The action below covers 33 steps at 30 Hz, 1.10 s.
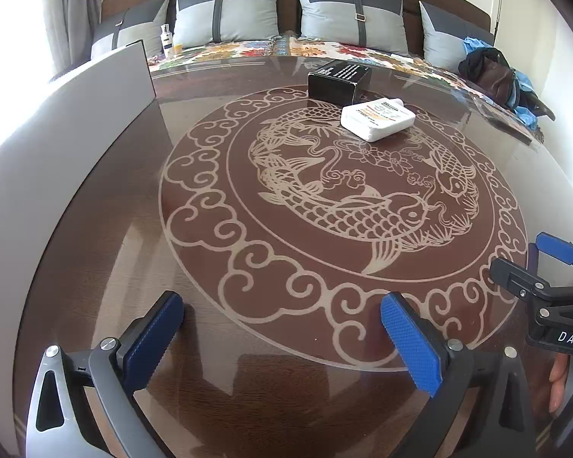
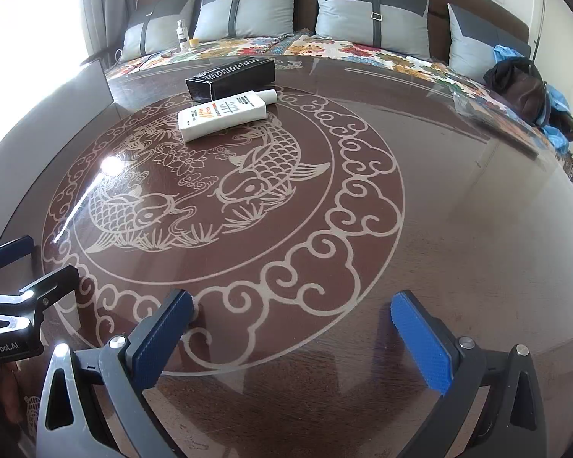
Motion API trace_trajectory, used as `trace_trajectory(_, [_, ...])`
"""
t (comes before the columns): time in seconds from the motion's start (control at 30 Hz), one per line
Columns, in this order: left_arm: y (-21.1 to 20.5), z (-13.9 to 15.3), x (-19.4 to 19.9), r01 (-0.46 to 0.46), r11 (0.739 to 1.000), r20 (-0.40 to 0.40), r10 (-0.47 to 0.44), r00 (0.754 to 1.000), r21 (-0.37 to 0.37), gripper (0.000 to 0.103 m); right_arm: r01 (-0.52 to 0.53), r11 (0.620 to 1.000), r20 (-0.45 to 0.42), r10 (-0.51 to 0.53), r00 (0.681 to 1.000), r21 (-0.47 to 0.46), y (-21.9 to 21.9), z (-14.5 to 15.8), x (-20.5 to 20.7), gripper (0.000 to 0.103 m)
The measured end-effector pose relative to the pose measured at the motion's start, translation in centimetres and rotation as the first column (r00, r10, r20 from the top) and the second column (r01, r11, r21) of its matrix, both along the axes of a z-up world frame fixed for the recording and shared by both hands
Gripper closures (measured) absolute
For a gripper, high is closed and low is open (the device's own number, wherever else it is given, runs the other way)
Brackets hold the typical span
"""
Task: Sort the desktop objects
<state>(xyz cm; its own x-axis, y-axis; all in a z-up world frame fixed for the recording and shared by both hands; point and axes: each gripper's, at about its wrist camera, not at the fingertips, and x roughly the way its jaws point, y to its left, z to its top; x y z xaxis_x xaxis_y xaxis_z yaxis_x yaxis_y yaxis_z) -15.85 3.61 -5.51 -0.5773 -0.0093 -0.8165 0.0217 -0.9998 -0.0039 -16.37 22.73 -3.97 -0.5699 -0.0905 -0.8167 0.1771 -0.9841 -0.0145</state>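
A white flat bottle (image 1: 378, 118) lies on its side on the far part of the brown glass-topped table (image 1: 248, 381), right in front of a black box (image 1: 338, 84). Both also show in the right wrist view: the white bottle (image 2: 223, 114) and the black box (image 2: 231, 76). My left gripper (image 1: 282, 324) is open and empty near the table's front edge. My right gripper (image 2: 292, 324) is open and empty, beside the left one. The right gripper shows at the right edge of the left wrist view (image 1: 538, 271), and the left gripper shows at the left edge of the right wrist view (image 2: 30, 267).
A grey upright panel (image 1: 76, 122) stands along the table's left side. Behind the table is a bed with grey pillows (image 1: 229, 11), a small bottle (image 1: 167, 40) and a dark bag (image 1: 492, 72) on a floral cover.
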Motion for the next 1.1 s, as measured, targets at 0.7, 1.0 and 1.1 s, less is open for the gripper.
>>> trace_trajectory(0.7, [0.0, 0.0, 0.1, -0.003, 1.0, 0.0, 0.003, 1.0, 0.001, 0.0, 0.0, 1.0, 0.0, 0.0, 1.0, 0.0, 0.0, 0.0, 0.0, 0.0])
trace_trajectory(1.0, [-0.8, 1.5, -6.6, 0.022, 0.996, 0.075, -0.029, 0.997, 0.084, 0.0, 0.0, 1.0, 0.0, 0.0, 1.0, -0.001, 0.0, 0.0, 0.0, 0.0])
trace_trajectory(1.1, [0.4, 3.4, -10.2, 0.072, 0.993, 0.017, -0.074, 0.997, 0.089, 0.0, 0.0, 1.0, 0.0, 0.0, 1.0, -0.001, 0.0, 0.0, 0.0, 0.0])
